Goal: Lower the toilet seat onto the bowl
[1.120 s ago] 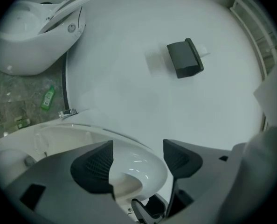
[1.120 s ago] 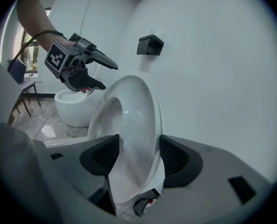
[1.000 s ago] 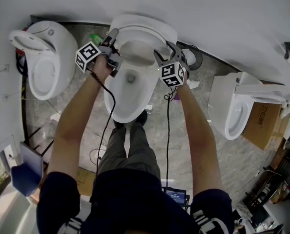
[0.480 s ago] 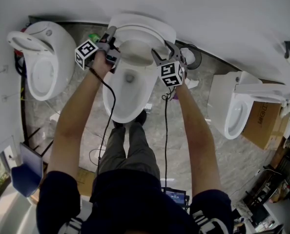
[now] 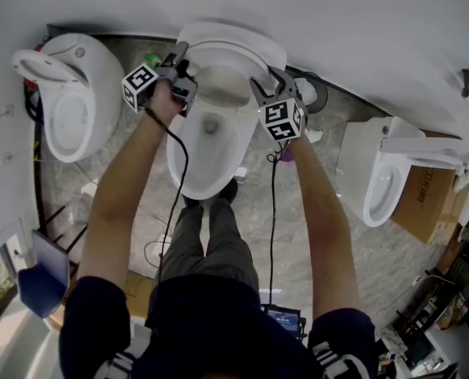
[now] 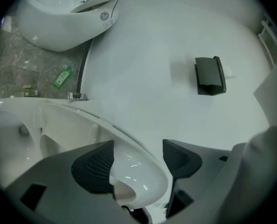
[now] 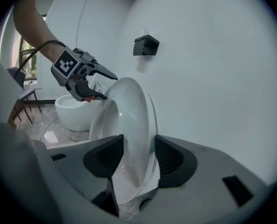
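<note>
The white toilet seat (image 5: 228,60) stands raised against the wall above the bowl (image 5: 211,156). My left gripper (image 5: 183,73) is at the seat's left edge. In the left gripper view the seat's glossy rim (image 6: 136,174) fills the gap of the left gripper (image 6: 137,164), shut on it. My right gripper (image 5: 264,85) is at the seat's right edge. Its jaws have just been closing, and in the right gripper view the upright seat (image 7: 129,120) sits between the pads of the right gripper (image 7: 138,155), which press on both faces. The left gripper (image 7: 108,87) shows at the seat's far edge.
A second toilet (image 5: 73,109) stands to the left and a third (image 5: 384,180) to the right. A green bottle (image 5: 154,61) lies on the floor by the wall. A black box (image 6: 209,76) is fixed to the wall. A cardboard box (image 5: 428,204) sits at far right.
The left gripper has rolled a little and shifted slightly up along the seat's left edge. The right gripper has kept its place. The seat still stands upright.
</note>
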